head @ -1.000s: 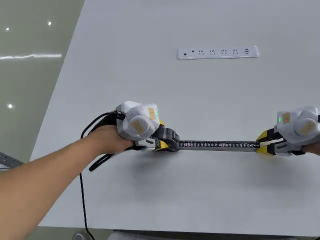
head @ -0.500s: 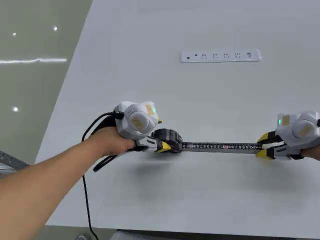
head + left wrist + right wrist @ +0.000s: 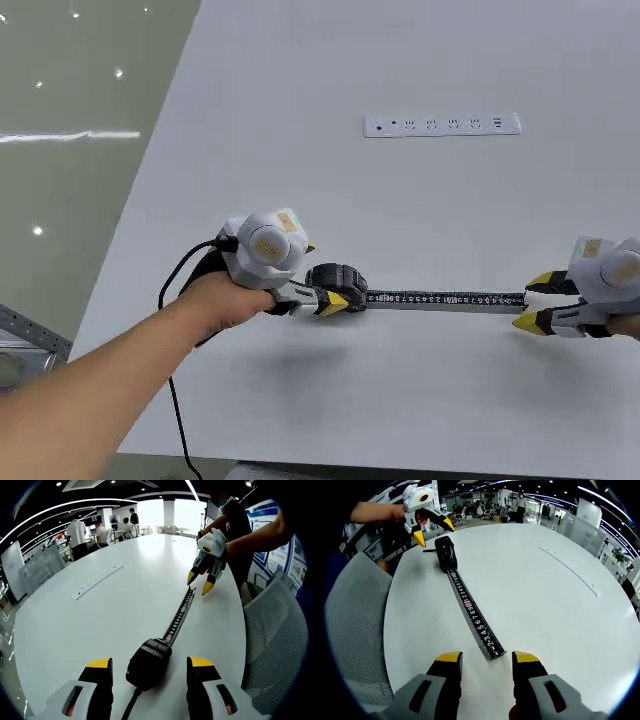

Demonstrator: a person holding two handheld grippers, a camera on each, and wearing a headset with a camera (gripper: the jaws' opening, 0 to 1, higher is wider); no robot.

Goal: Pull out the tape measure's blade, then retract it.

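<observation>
L hand-held gripper [image 3: 150, 662]: forearm [image 3: 100, 395] in from near left, jaws spread astride tape case [image 3: 148, 661]. R hand-held gripper [image 3: 487, 656] at right: jaws spread, blade [image 3: 469, 611] end just ahead. Blade reads 2–9.

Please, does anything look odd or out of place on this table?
Slightly: the blade lies pulled out flat on the table, though the left gripper and right gripper are open, gripping nothing. Nothing looks damaged.

Left hand-held gripper [image 3: 150, 662], right hand-held gripper [image 3: 487, 656]: agape.
</observation>
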